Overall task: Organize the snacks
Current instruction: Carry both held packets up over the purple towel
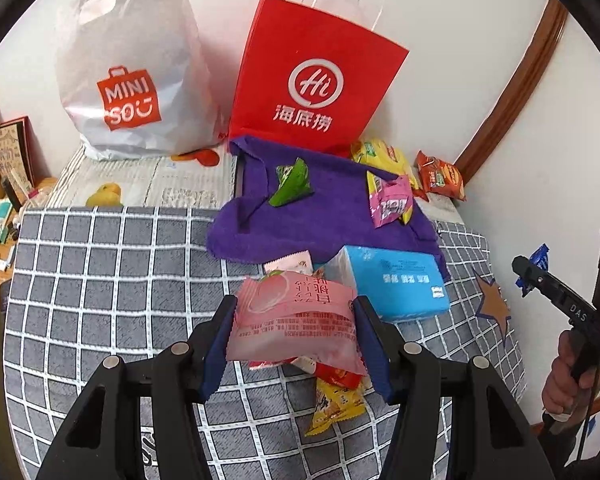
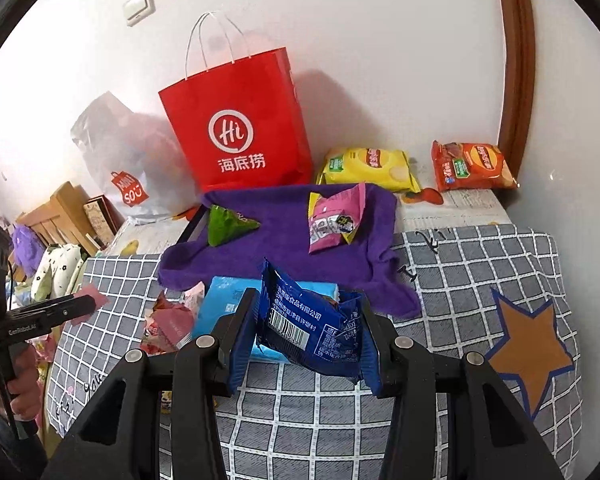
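Both grippers are black plastic: left gripper and right gripper have ribbed blue pads, silver screws, white lettering.

Your right gripper pinches a blue snack packet over the checked cloth. At twelve o'clock lies a purple towel — a green packet and a pink one on it — with the red paper bag behind.

Both grippers clamped, angled downward
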Available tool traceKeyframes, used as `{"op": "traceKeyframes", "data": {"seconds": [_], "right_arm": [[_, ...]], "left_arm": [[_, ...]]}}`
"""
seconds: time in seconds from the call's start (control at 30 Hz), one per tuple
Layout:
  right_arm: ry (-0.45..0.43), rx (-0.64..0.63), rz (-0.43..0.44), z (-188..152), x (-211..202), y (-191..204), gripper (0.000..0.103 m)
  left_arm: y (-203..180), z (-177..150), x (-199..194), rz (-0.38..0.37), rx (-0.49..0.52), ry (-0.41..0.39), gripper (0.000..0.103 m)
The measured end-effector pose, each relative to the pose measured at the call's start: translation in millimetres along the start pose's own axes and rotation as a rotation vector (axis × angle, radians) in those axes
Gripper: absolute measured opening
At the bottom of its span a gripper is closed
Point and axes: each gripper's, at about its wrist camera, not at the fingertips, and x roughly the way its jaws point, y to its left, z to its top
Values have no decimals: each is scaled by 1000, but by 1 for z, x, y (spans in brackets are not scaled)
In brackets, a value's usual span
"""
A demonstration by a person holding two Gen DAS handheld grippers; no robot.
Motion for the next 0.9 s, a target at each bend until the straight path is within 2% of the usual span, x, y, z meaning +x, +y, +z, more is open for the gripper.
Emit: {"op": "traceKeyframes", "data": {"seconds": [0.2, 0.43, 0.67, 0.9], "right_arm": [[-16, 1, -19, 13, 3, -6, 45], [-25, -4, -27, 29, 18, -10, 45], [1, -3, -30, 44, 51, -16, 45], [67, -2, -20, 49, 105, -20, 45]], "left_arm": [[-10, 17, -6, -7, 27, -35, 55], [-18, 40, 12, -5, 52, -26, 55], [-18, 66, 47, 1, 46, 1, 55], [-15, 87, 98, 1, 34, 53, 55]]}}
